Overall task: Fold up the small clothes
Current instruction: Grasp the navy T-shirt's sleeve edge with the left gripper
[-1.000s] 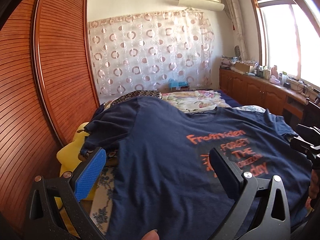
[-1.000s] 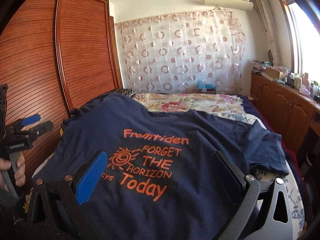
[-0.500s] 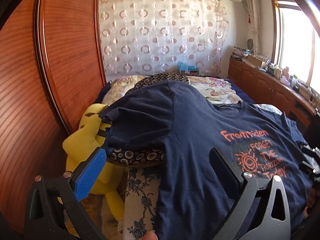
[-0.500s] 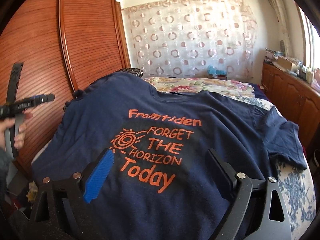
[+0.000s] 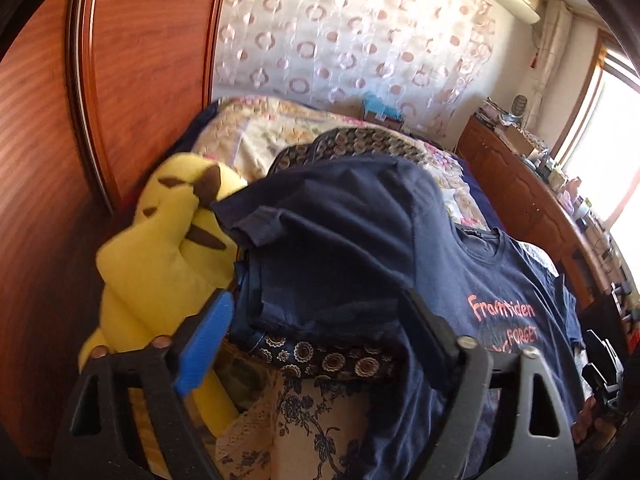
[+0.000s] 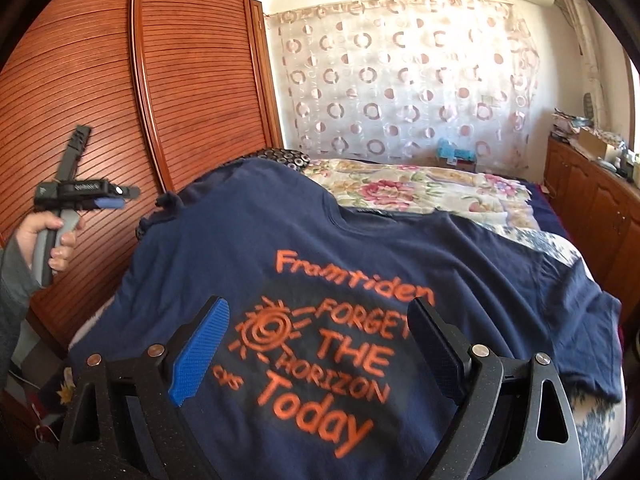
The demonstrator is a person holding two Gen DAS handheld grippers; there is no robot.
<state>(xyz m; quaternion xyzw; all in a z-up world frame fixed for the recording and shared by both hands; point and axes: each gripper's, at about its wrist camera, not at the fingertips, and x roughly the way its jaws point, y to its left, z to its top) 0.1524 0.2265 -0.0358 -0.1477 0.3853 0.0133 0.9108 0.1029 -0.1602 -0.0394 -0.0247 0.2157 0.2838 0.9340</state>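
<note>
One navy T-shirt (image 6: 360, 248) spread on bed (image 6: 420, 188), left gripper (image 5: 316, 320) just narrowing yet released, right gripper (image 6: 316, 320) released

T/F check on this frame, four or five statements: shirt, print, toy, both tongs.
1. The navy T-shirt lies print side up on the bed. True.
2. Its print is white. False: orange.
3. A yellow plush toy sits beside the shirt's sleeve, near the wardrobe. True.
4. The right tongs are clamped on the shirt. False: open, nothing gripped.
5. The left tongs hold the toy. False: open, having just narrowed, gripping nothing.
</note>
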